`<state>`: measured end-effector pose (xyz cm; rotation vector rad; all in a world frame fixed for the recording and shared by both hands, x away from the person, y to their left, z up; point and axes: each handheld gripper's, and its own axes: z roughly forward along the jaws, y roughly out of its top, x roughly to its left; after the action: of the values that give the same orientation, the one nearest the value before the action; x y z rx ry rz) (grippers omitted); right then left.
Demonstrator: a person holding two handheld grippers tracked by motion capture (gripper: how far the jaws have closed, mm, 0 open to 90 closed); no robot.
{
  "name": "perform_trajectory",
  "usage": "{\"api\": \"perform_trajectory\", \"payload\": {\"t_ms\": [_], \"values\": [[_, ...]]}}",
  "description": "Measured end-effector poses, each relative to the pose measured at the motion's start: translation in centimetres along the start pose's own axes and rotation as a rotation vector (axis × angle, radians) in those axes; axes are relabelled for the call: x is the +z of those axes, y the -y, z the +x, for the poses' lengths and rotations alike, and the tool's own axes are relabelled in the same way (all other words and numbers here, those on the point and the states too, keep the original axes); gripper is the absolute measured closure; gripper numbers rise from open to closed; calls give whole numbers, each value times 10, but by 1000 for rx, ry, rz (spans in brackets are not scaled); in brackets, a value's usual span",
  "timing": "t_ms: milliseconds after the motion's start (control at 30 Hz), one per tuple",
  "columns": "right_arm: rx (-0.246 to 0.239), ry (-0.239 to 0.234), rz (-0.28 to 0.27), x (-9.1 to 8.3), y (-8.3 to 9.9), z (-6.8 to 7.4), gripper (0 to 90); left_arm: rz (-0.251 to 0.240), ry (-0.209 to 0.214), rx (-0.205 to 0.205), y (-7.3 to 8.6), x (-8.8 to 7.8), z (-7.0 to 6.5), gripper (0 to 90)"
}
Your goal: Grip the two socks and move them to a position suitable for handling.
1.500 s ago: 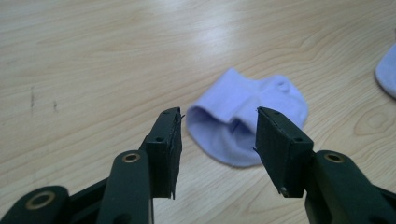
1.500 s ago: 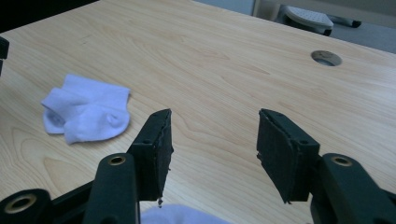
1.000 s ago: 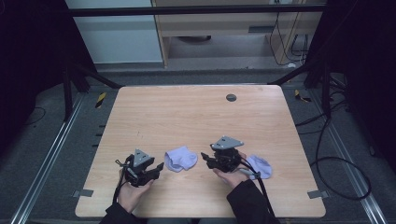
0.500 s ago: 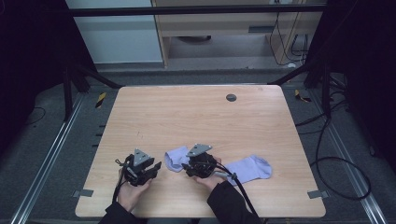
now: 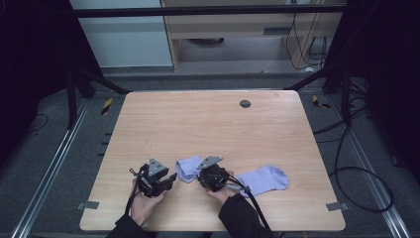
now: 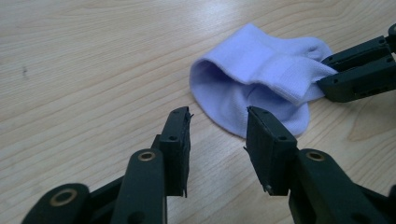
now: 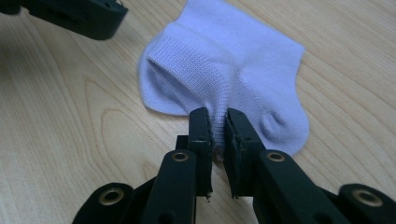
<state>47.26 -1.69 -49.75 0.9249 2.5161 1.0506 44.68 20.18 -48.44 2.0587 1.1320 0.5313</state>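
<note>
A small crumpled lilac sock (image 5: 186, 168) lies near the table's front edge between my two grippers. My right gripper (image 5: 200, 174) is shut on that sock's near edge, and in the right gripper view the fabric (image 7: 224, 70) is pinched between the jaws of the right gripper (image 7: 217, 119). My left gripper (image 5: 169, 178) stands open just left of the sock, apart from it. In the left gripper view the sock (image 6: 252, 79) lies just beyond the open left gripper (image 6: 217, 123). A second lilac sock (image 5: 263, 178) lies flat to the right.
The wooden table (image 5: 208, 124) has a dark round grommet (image 5: 245, 103) near its far edge. The right gripper's cable (image 5: 252, 198) trails off the front edge beside the flat sock. A dark frame and floor rails surround the table.
My right gripper has moved left, off the right-hand sock, and shut on the small sock. The right-hand sock now lies uncovered and stretched out. The left gripper has stayed put.
</note>
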Motion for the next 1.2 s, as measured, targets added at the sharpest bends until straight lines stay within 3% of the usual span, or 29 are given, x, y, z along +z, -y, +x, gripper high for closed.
{"api": "perform_trajectory", "payload": {"t_ms": [333,633,900,1033,1200], "values": [[33,-20,-12,-1,2,-2,833,17,33,27,-2,17,-7,546],[38,-34,-14,0,1,1,834,43,48,21,-4,26,-10,598],[70,-50,-103,-13,-6,1,833,45,55,31,-5,28,-12,754],[98,-32,-163,-25,-13,-1,831,56,61,32,-7,27,-13,850],[142,0,-215,-30,-20,-8,831,64,79,37,-7,25,-13,872]]}}
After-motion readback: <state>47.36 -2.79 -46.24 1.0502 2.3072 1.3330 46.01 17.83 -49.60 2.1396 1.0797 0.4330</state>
